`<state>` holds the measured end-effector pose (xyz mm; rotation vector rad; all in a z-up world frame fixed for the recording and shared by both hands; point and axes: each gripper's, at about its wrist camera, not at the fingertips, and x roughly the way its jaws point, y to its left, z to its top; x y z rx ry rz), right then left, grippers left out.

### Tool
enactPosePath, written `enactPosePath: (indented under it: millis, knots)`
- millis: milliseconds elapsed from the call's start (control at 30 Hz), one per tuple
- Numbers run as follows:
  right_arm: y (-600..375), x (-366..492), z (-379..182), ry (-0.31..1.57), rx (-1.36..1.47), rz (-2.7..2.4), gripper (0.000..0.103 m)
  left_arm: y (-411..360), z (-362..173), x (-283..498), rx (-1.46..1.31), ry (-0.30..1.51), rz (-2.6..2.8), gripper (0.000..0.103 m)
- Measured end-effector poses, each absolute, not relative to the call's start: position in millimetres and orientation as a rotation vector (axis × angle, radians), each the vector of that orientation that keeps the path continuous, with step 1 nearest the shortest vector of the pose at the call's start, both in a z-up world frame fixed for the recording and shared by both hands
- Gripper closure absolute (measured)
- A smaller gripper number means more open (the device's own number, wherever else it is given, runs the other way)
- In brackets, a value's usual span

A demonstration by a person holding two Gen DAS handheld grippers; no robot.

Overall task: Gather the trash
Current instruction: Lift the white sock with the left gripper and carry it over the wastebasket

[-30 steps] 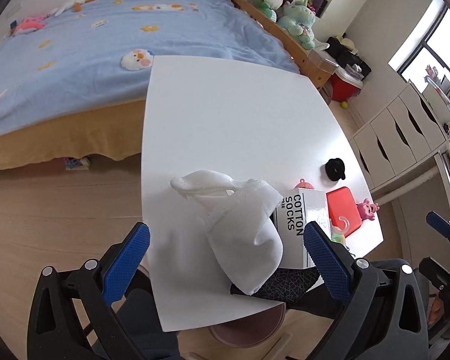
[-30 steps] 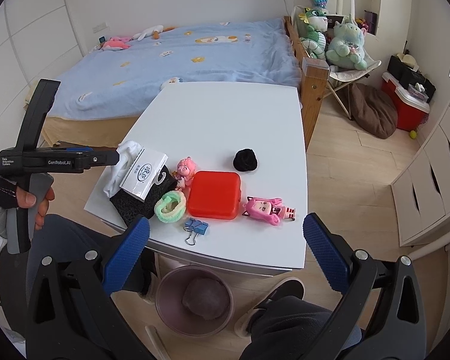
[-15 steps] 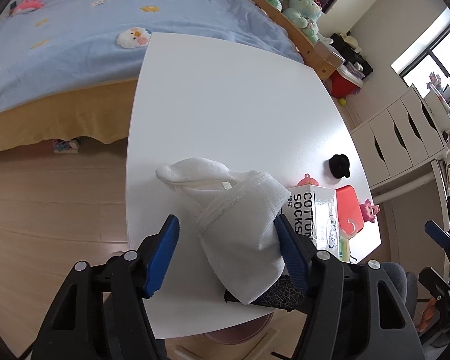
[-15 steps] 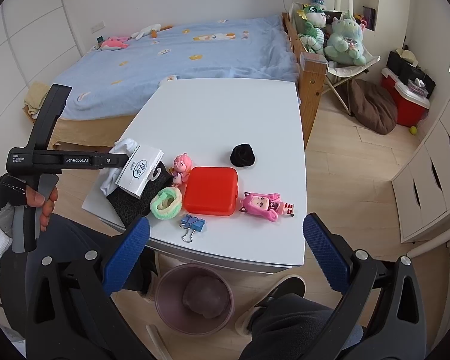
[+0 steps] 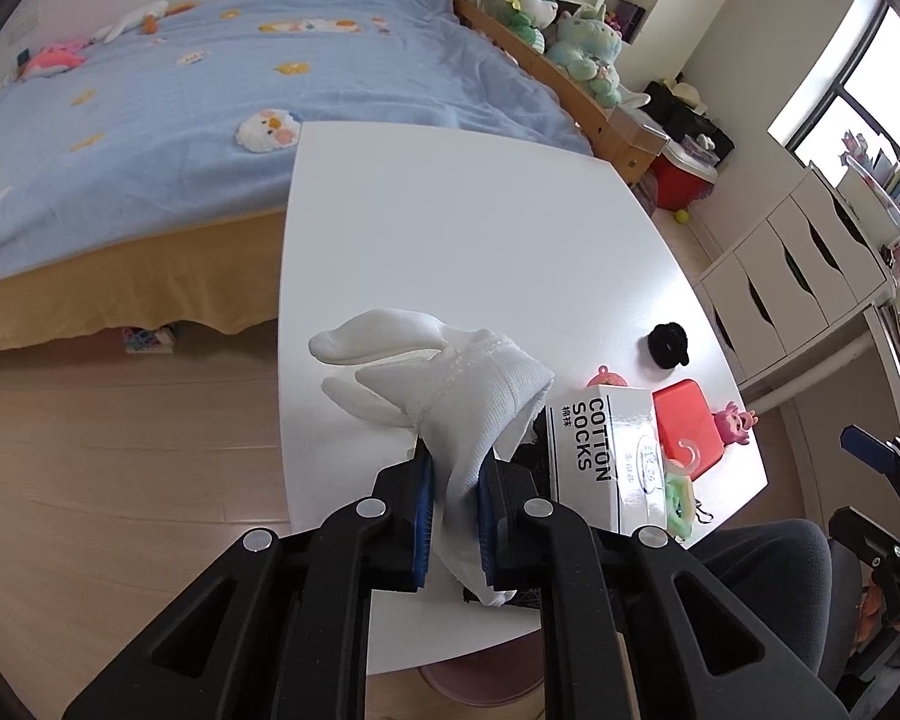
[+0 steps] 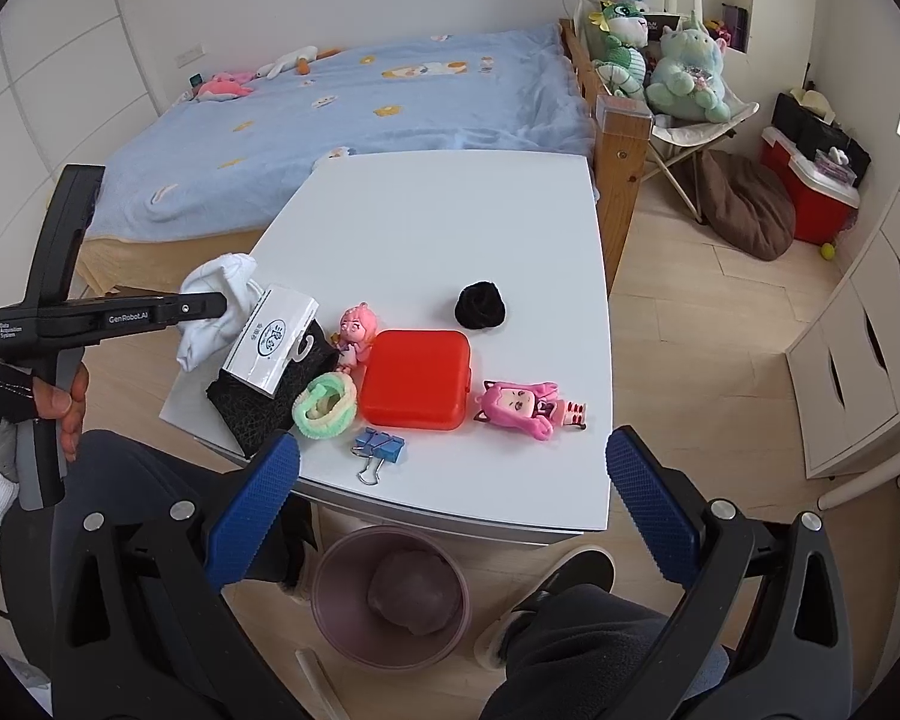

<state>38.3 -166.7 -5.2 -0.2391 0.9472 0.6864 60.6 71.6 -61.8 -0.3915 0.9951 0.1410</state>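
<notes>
Sock [image 5: 486,396] sits clamped in the just-closed left gripper [image 5: 453,501] at the table's [image 5: 450,228] near-left corner; the bin [image 6: 390,594] waits below the near edge, where the right gripper [image 6: 450,498] hangs open.

The left wrist camera is looking steeply down, close over the white table [image 5: 468,252]; the right is viewing the same table [image 6: 450,228] from its near edge.

White sock [image 5: 474,396]; blue claw pads [image 5: 421,516]; red case [image 6: 415,377]; black scrunchie [image 6: 480,306]; white table [image 6: 450,228].
</notes>
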Motion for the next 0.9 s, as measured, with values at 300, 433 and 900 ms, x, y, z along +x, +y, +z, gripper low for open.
enactPosePath:
  millis: [300, 433, 900]
  knots:
    - [-167.0, 62.4, -18.8, 1.003, -0.286, 0.661, 0.003, 54.1, -25.1, 46.1, -0.243, 0.906, 0.165, 0.091]
    - [-162.2, 78.5, -26.7, 1.025, -0.325, 0.656, 0.003, 48.4, -13.3, 40.7, -0.215, 0.879, 0.162, 0.091]
    - [-133.8, 103.7, -68.5, 1.067, -0.664, 0.793, 0.022, 50.4, -5.9, 29.8, -0.228, 0.863, 0.172, 0.091]
